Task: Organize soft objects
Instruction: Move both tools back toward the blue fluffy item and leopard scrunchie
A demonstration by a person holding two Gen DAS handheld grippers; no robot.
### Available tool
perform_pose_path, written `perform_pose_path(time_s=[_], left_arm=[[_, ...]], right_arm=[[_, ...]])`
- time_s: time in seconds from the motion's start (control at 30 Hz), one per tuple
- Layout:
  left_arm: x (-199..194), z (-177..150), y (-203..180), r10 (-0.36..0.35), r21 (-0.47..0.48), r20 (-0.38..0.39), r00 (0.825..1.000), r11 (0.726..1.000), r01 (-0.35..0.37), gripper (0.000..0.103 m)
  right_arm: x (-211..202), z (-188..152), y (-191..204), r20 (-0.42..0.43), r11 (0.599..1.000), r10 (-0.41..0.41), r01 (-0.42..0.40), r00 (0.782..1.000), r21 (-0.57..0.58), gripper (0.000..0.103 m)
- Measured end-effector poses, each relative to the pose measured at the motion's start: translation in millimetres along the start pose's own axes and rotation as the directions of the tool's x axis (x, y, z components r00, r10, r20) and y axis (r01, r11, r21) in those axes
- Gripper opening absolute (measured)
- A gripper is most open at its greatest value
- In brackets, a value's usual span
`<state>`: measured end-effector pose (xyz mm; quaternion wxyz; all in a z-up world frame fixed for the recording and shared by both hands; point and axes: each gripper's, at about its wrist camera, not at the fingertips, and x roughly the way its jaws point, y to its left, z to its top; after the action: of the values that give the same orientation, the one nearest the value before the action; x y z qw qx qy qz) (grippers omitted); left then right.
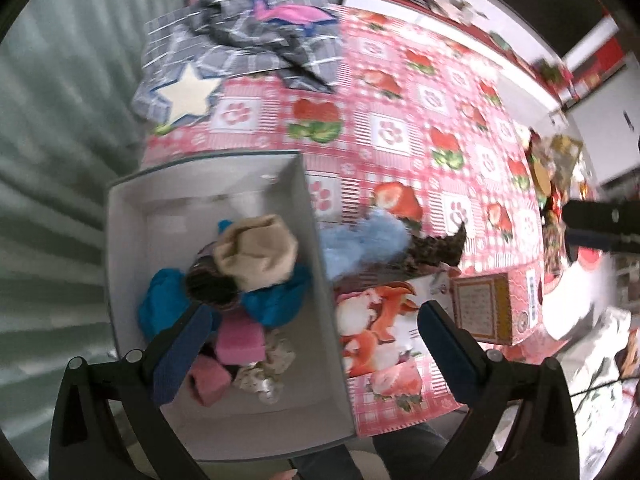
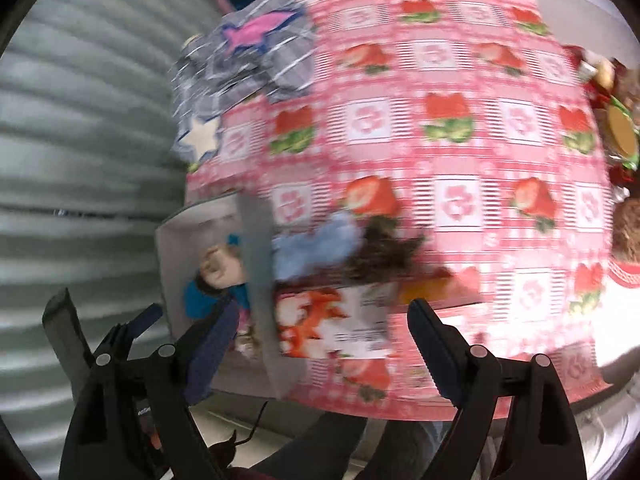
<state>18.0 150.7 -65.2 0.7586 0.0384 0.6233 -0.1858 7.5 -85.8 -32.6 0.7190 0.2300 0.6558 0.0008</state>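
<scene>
Apparently between picks: both grippers empty, box part-filled.

Judging by the layout, the next move calls for reaching the light blue fluffy item (image 1: pixel 362 246) and the dark patterned piece (image 1: pixel 434 252) lying on the strawberry tablecloth (image 1: pixel 400 92) just beside the white box (image 1: pixel 128 216). The left gripper (image 1: pixel 314 320) hangs over the box's right wall with jaws spread wide, nothing between them; the right gripper (image 2: pixel 320 320) is likewise spread and empty. Inside sit a beige rolled sock (image 1: pixel 256 254), teal cloth (image 1: pixel 164 300) and pink pieces (image 1: pixel 240 340), loosely heaped.
</scene>
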Motion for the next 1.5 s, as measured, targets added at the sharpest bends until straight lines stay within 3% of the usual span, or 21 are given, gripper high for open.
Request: perform_pose_path(time_s=[0.1, 0.17, 0.27, 0.43, 0.5, 0.63, 0.7, 0.77, 0.97, 1.1, 1.13, 1.2, 1.3, 1.43, 1.5], left_arm=[[6, 9, -22, 0.057, 0.098, 0.000, 0.998, 0.994, -0.057, 0.103], [13, 17, -39, 0.124, 0.193, 0.009, 0.992, 0.973, -0.123, 0.103], [25, 30, -60, 0.210, 0.328, 0.031, 0.977, 0.921, -0.208, 0.103], [51, 49, -82, 0.290, 0.494, 0.034, 0.956, 0.827, -0.268, 0.103], [67, 54, -91, 0.325, 0.548, 0.012, 0.946, 0.789, -0.278, 0.103], [97, 54, -107, 0.415, 0.666, 0.012, 0.910, 0.676, -0.317, 0.103], [111, 57, -110, 0.438, 0.692, -0.001, 0.899, 0.649, -0.316, 0.103], [118, 63, -110, 0.459, 0.694, -0.008, 0.889, 0.643, -0.325, 0.103], [121, 81, -97, 0.467, 0.667, -0.062, 0.882, 0.676, -0.312, 0.103], [126, 83, -95, 0.509, 0.673, -0.064, 0.859, 0.657, -0.339, 0.103], [128, 82, -95, 0.512, 0.675, -0.067, 0.856, 0.655, -0.339, 0.103], [132, 81, -97, 0.519, 0.682, -0.077, 0.851, 0.651, -0.335, 0.103], [145, 77, -105, 0.534, 0.713, -0.088, 0.841, 0.623, -0.321, 0.103], [163, 76, -115, 0.551, 0.745, -0.098, 0.829, 0.593, -0.306, 0.103], [173, 76, -119, 0.563, 0.752, -0.113, 0.819, 0.587, -0.299, 0.103]], right_arm=[[-1, 10, -21, -0.023, 1.000, -0.010, 0.010, 1.000, 0.022, 0.087], [4, 17, -34, -0.047, 1.000, -0.019, 0.020, 0.999, 0.021, 0.087], [19, 29, -47, -0.110, 0.999, -0.032, 0.032, 0.993, -0.001, 0.087], [62, 51, -58, -0.230, 0.999, -0.040, 0.031, 0.972, -0.040, 0.087], [84, 60, -61, -0.280, 0.998, -0.044, 0.029, 0.959, -0.060, 0.087], [124, 73, -66, -0.371, 0.996, -0.049, 0.017, 0.927, -0.090, 0.087], [142, 76, -67, -0.415, 0.995, -0.043, 0.000, 0.909, -0.102, 0.087], [161, 77, -68, -0.464, 0.992, -0.042, -0.018, 0.885, -0.125, 0.087], [201, 75, -57, -0.554, 0.975, -0.078, -0.053, 0.829, -0.217, 0.087], [225, 67, -43, -0.603, 0.954, -0.113, -0.084, 0.789, -0.289, 0.088], [230, 65, -40, -0.609, 0.946, -0.138, -0.079, 0.781, -0.315, 0.097], [239, 61, -37, -0.601, 0.928, -0.209, -0.037, 0.771, -0.370, 0.102], [241, 65, -36, -0.587, 0.920, -0.230, -0.024, 0.776, -0.391, 0.102], [250, 65, -45, -0.599, 0.911, -0.290, 0.023, 0.746, -0.412, 0.102], [248, 66, -47, -0.579, 0.903, -0.308, 0.041, 0.755, -0.427, 0.102]])
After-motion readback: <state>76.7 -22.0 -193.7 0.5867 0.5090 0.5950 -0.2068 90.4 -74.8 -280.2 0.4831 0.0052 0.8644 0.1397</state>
